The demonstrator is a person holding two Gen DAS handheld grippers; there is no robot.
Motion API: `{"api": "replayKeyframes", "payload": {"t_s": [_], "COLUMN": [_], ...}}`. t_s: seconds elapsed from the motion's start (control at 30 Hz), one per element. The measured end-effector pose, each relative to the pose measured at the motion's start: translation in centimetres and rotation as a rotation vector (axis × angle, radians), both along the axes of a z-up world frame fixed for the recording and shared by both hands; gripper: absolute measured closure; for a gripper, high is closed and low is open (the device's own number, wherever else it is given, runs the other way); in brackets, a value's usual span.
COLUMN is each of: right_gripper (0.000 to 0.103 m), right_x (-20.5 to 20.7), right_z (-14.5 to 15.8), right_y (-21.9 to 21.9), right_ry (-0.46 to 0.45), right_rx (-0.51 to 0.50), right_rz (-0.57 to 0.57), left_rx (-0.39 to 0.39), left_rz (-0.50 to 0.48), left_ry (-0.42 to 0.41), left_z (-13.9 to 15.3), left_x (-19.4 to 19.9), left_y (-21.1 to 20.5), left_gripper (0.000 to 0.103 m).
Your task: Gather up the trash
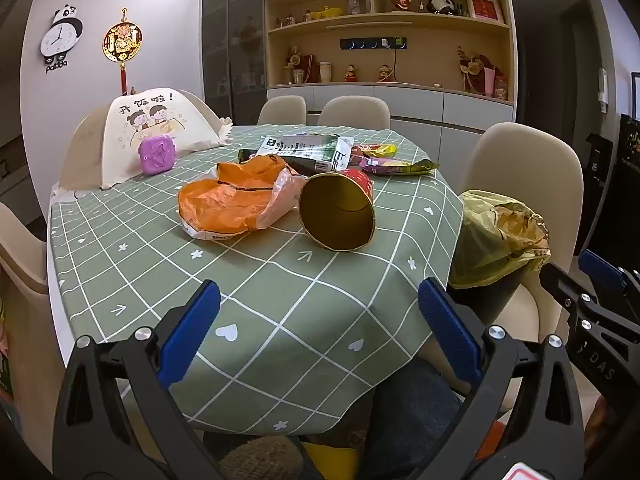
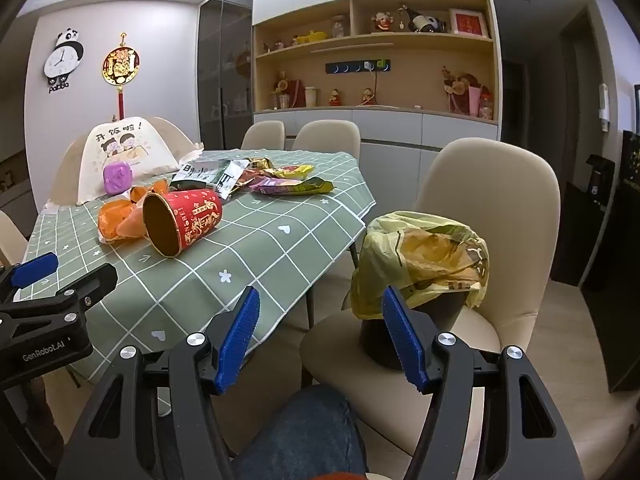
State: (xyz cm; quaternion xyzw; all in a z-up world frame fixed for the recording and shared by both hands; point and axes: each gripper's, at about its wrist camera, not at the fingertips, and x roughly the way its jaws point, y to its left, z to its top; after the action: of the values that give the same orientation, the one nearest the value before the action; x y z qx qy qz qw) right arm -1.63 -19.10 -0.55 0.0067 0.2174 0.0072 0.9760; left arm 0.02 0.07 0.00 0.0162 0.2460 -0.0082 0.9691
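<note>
A red paper cup lies on its side on the green checked tablecloth, mouth toward me. An orange plastic bag lies left of it. Several snack wrappers lie farther back. A dark bin lined with a yellow bag stands on a chair to the right of the table. My left gripper is open and empty over the table's near edge. My right gripper is open and empty, low between the table and the bin.
A purple box and a printed cloth cover are at the table's far left. Beige chairs surround the table. My left gripper also shows in the right wrist view. Shelves line the back wall.
</note>
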Motion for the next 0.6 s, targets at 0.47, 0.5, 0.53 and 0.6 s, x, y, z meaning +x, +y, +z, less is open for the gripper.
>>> {"api": "replayKeyframes", "payload": {"t_s": [0.47, 0.5, 0.53, 0.6], "right_gripper": [0.043, 0.043, 0.043, 0.043], "right_x": [0.40, 0.36, 0.35, 0.29], "right_z": [-0.05, -0.06, -0.03, -0.03], "right_y": [-0.39, -0.56, -0.57, -0.59], "right_ry": [0.011, 0.011, 0.010, 0.009], "right_rx": [0.010, 0.014, 0.013, 0.012], "right_rz": [-0.001, -0.002, -0.002, -0.002], "left_rx": [0.009, 0.009, 0.009, 0.009], "left_rz": [0.001, 0.000, 0.000, 0.000], "left_ry": [0.002, 0.001, 0.001, 0.001], "left_z": [0.00, 0.00, -0.01, -0.01], "left_x": [0.00, 0.00, 0.01, 0.01], "left_y": [-0.03, -0.04, -0.04, -0.04], "left_gripper": [0.008, 0.008, 0.008, 0.008]}}
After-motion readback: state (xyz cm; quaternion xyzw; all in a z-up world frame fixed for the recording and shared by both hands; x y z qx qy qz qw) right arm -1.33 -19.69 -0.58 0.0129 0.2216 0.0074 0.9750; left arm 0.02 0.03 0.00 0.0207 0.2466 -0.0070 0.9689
